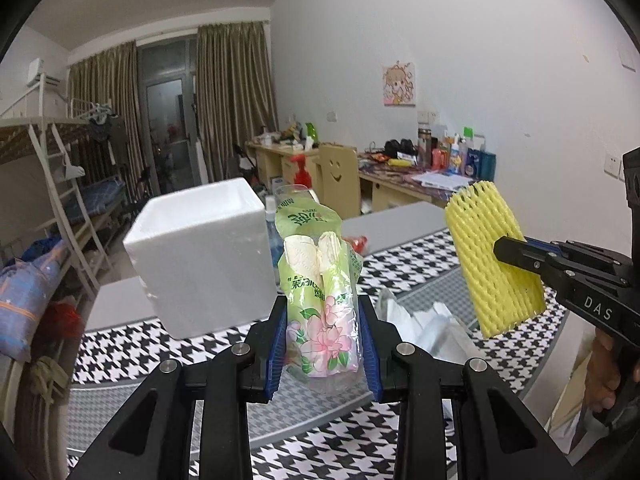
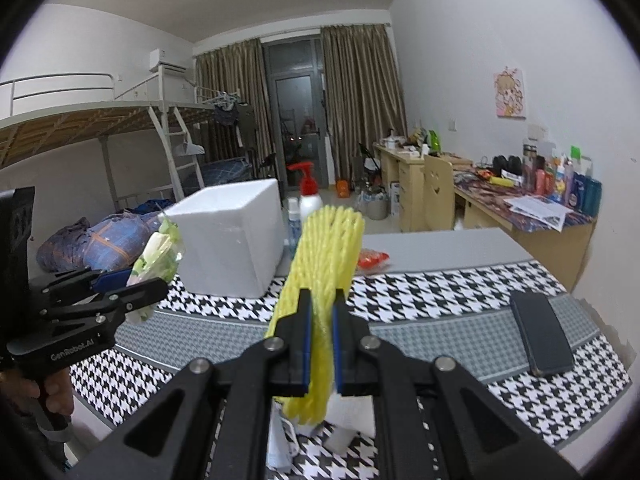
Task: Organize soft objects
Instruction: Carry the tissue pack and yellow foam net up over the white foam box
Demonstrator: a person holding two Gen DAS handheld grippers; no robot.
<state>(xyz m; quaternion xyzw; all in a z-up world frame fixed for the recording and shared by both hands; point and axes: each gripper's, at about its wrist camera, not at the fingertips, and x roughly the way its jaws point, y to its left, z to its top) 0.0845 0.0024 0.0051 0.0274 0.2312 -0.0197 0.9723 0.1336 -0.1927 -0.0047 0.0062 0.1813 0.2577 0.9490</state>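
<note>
My left gripper (image 1: 324,308) is shut on a green floral tissue pack (image 1: 320,280), which stands upright between the blue pads above the table. My right gripper (image 2: 321,304) is shut on a yellow foam net sleeve (image 2: 326,248), squeezed flat between its pads. In the left wrist view the yellow sleeve (image 1: 492,256) hangs in the air at the right, pinched by the right gripper (image 1: 505,251). In the right wrist view the left gripper (image 2: 150,280) with the tissue pack (image 2: 158,256) is at the left. A white foam box (image 1: 200,256), also seen as the box (image 2: 228,236), stands open-topped on the table behind both.
The table carries a houndstooth cloth (image 2: 440,292). A dark phone (image 2: 540,336) lies at its right. Crumpled white packaging (image 1: 424,324) lies below the sleeve. A red-capped pump bottle (image 2: 309,192) and a red packet (image 2: 372,260) sit behind the box. A person's hand (image 1: 604,376) holds the right gripper's handle.
</note>
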